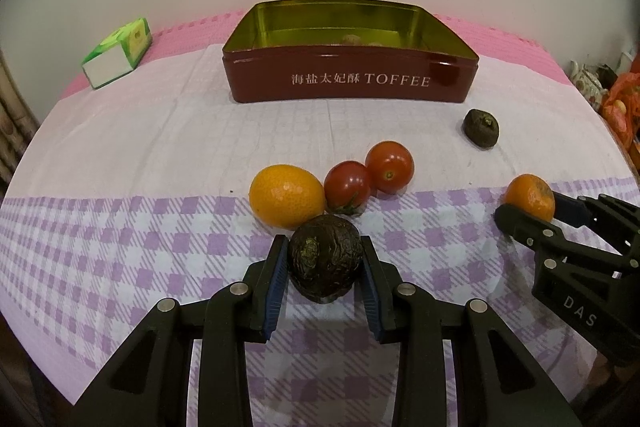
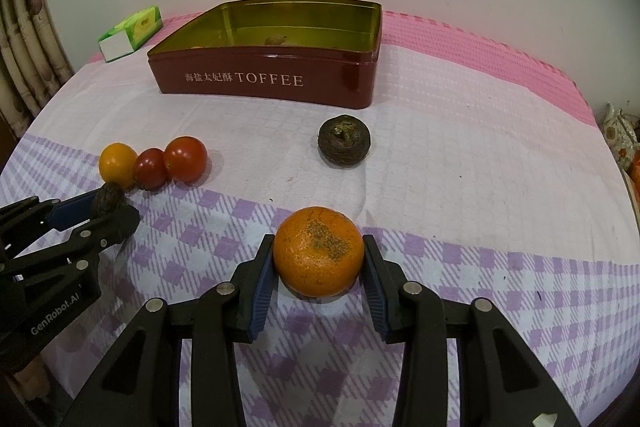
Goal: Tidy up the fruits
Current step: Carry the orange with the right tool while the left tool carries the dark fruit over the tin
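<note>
Left wrist view: my left tongs (image 1: pixel 325 261) clench a dark wrinkled fruit (image 1: pixel 325 265) before the toffee tin (image 1: pixel 352 75); a kumquat (image 1: pixel 286 195) and two cherry tomatoes (image 1: pixel 347 187) block the way.

Right wrist view: my right tongs (image 2: pixel 319 253) clench a blemished tangerine (image 2: pixel 319 251); another dark fruit (image 2: pixel 344 142) sits just before the tin (image 2: pixel 264 83).

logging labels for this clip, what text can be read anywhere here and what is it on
"海盐太妃酥 TOFFEE": front wall of the red tin.
"DAS": body of the right tool, seen from the left wrist view.
"GenRobot.AI": body of the left tool, seen from the right wrist view.
Print on the green tissue pack: too small and blurred to read.
</note>
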`<state>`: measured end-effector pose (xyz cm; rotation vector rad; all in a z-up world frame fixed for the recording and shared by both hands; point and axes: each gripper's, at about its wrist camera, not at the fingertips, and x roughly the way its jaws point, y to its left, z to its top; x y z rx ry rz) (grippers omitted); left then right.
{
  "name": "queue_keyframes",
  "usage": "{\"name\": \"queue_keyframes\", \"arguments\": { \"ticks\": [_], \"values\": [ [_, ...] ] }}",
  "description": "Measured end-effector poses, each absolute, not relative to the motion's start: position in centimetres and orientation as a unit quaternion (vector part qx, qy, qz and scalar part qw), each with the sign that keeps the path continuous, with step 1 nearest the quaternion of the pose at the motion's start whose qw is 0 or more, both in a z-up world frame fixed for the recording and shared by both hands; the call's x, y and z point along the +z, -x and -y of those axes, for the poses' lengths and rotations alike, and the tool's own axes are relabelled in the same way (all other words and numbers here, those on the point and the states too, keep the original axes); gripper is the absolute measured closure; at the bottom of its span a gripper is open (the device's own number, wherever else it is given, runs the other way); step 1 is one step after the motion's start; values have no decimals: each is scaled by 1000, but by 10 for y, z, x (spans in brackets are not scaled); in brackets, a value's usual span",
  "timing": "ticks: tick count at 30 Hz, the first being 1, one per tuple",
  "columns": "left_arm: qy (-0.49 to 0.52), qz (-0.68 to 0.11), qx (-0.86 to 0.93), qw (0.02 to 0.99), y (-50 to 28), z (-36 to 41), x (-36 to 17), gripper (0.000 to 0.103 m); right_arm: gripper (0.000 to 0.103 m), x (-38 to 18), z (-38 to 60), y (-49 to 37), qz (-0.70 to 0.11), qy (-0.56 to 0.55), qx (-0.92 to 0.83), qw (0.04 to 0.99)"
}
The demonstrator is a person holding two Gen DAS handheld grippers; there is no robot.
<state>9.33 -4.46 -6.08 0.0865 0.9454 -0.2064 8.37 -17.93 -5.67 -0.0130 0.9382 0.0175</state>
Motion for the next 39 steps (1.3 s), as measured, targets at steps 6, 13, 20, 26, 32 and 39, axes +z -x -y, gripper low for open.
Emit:
{"name": "queue_keyframes", "arguments": {
  "ticks": [6,13,20,26,32,39],
  "values": [
    [-43,-449,-101,887,-95,43,-56,68,66,-52,182,-79,-450,2,3,893],
    [-42,-443,-105,889,-96,44,-46,68,66,-44,182,-76,-448,4,2,894],
    [-36,-440,-104,891,-104,38,-39,68,66,-35,181,-84,-444,1,6,896],
    [-32,-430,-99,897,-121,35,-27,68,66,-23,181,-100,-440,-2,11,898],
    [-26,-424,-94,900,-144,32,-17,68,66,-10,184,-121,-430,-6,12,903],
    [-21,-417,-94,904,-168,34,-9,68,66,-5,187,-144,-425,-6,11,905]
  ]
}}
